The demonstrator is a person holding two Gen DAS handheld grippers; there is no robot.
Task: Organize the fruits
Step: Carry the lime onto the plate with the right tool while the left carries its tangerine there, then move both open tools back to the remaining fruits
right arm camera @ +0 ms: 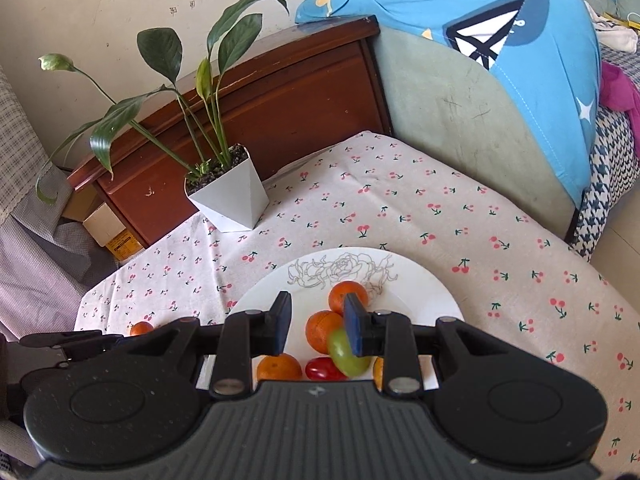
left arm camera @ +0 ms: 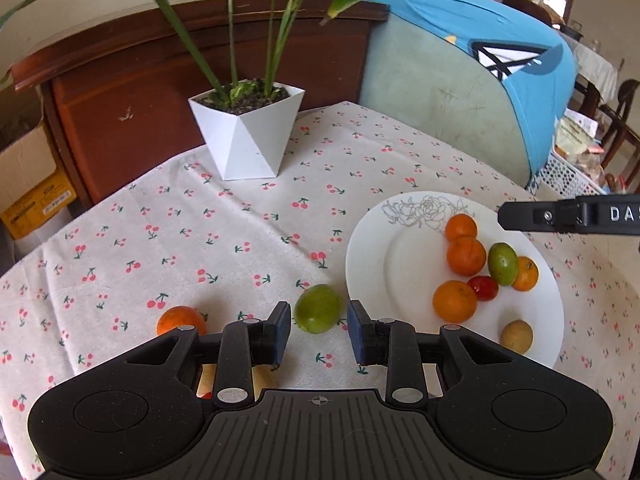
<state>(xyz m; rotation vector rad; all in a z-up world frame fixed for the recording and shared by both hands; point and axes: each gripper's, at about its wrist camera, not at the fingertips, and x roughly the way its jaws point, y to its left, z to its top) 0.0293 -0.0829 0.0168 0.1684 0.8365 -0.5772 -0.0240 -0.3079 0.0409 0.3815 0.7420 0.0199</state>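
Note:
A white plate (left arm camera: 368, 264) on the cherry-print cloth holds several oranges, a green fruit (left arm camera: 503, 264), a red fruit (left arm camera: 484, 288) and a brownish fruit (left arm camera: 516, 336). My left gripper (left arm camera: 319, 328) is open, its jaws either side of a loose green fruit (left arm camera: 318, 309) on the cloth. A loose orange (left arm camera: 181, 320) lies to its left. My right gripper (right arm camera: 316, 326) is open and empty above the plate (right arm camera: 424, 292), over the oranges and green fruit (right arm camera: 346, 354). The right gripper's side shows in the left wrist view (left arm camera: 568, 216).
A potted plant in a white faceted pot (left arm camera: 246, 136) stands at the back of the table. Behind are a wooden headboard (left arm camera: 132, 92) and a blue-covered cushion (left arm camera: 480, 80). A cardboard box (left arm camera: 28, 176) sits at the left.

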